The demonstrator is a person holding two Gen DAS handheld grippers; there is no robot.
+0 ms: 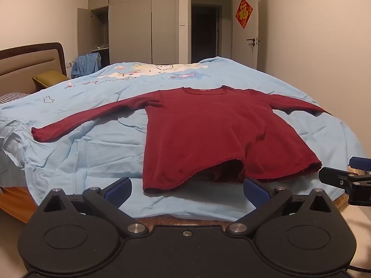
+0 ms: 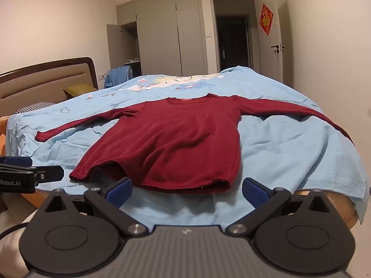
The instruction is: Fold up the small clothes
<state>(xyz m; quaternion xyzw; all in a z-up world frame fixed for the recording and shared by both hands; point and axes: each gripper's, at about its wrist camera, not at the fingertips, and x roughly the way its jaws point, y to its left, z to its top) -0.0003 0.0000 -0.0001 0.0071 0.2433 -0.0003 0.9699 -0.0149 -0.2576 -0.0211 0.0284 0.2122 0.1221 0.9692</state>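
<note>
A dark red long-sleeved shirt (image 1: 208, 132) (image 2: 176, 143) lies flat on the light blue bed sheet (image 1: 92, 143) (image 2: 278, 143), sleeves spread to both sides, hem nearest me and slightly lifted in the middle. My left gripper (image 1: 186, 187) hovers open just in front of the hem's left part, nothing between its blue pads. My right gripper (image 2: 186, 188) is open too, in front of the hem's right part. Each gripper shows at the edge of the other's view: the right gripper (image 1: 343, 176) and the left gripper (image 2: 34, 173).
The bed's wooden edge (image 1: 14, 199) runs below the sheet. A headboard (image 1: 27, 60) and pillows (image 1: 49, 76) are at the left. Wardrobes (image 1: 139, 23), one door ajar, an open doorway (image 1: 206, 30) and a door (image 1: 245, 34) stand behind the bed.
</note>
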